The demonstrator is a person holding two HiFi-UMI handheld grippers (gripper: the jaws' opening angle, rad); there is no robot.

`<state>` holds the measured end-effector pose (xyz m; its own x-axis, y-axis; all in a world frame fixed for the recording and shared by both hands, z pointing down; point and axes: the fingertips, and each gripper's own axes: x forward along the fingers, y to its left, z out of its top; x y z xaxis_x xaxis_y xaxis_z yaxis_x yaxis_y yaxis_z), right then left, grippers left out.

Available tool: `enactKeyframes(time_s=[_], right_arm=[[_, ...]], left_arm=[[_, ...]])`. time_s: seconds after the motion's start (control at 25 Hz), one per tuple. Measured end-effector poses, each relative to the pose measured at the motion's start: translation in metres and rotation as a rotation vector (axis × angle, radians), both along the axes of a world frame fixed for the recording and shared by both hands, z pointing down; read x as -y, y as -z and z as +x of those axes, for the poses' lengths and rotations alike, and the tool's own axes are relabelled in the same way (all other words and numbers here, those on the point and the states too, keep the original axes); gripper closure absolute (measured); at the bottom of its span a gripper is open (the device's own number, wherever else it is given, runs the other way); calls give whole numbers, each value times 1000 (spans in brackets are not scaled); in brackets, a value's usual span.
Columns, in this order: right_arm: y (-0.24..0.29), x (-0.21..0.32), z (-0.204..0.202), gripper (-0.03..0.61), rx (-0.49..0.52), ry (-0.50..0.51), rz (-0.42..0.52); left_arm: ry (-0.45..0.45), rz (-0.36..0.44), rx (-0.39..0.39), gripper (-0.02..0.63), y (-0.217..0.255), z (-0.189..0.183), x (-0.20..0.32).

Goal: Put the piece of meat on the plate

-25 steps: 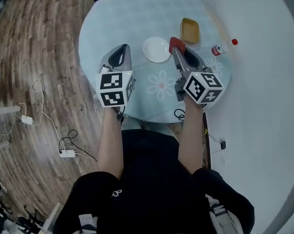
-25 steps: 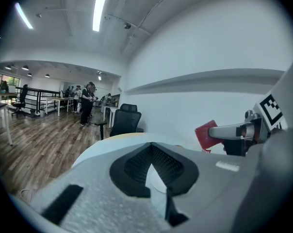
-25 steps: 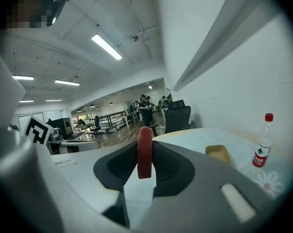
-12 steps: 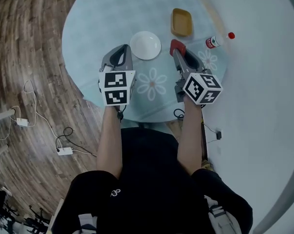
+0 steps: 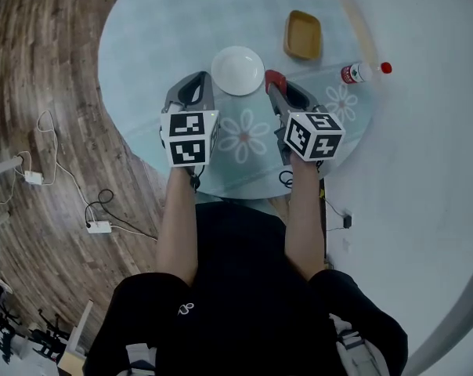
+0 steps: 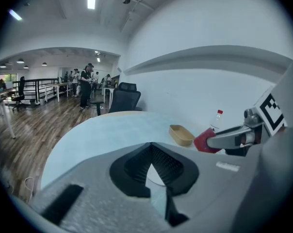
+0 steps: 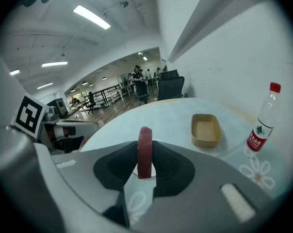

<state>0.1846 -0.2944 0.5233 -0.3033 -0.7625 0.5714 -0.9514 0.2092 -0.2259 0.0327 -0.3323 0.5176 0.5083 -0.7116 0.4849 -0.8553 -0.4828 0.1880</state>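
Observation:
A red piece of meat (image 5: 274,78) stands on edge between the jaws of my right gripper (image 5: 276,84), which is shut on it; the right gripper view shows the meat (image 7: 145,152) upright in the grip of that gripper (image 7: 145,165). The white plate (image 5: 237,70) lies empty on the round pale-blue table (image 5: 158,30), just left of the meat. My left gripper (image 5: 193,91) hovers at the plate's near left, jaws shut on nothing (image 6: 151,144). From its view the meat (image 6: 203,141) shows at the right.
A tan rectangular tray (image 5: 302,35) sits beyond the meat, and a red-capped bottle (image 5: 363,71) lies near the table's right edge. Cables and power strips (image 5: 97,225) lie on the wooden floor at left. A white wall runs along the right.
Both grippers have sunk toward the table, pitching further down. The meat stays in the right gripper, beside the plate's right rim.

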Motion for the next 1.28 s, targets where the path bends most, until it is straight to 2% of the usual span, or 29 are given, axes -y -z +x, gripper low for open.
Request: enactKeyframes(time_s=[0.16,0.4,0.56,0.8,0.88,1.16,1.28], right_arm=[[-30,5,-17,479,-44,77,-76],[-74,29,-37,479,-128,190,-167],[-98,55,-38,479,-244,259,-191],[-117,78,-42,479,-512,403,-172],[-119,79,-45,479,-567,428,-151],[-122,76,-61,471,-658,485,-79],[-124,73,-64,459,-659,486,-72]], left_arm=[[26,-37,21,612,-13,-8,1],[69,-42,12,612,-10,-23,9],[104,-57,16,612,-14,-33,9],[145,-54,14,612,-12,-51,13],[154,-59,13,612,-15,-53,13],[156,-66,4,612,-16,-54,11],[147,-59,0,612,-12,-51,10]])
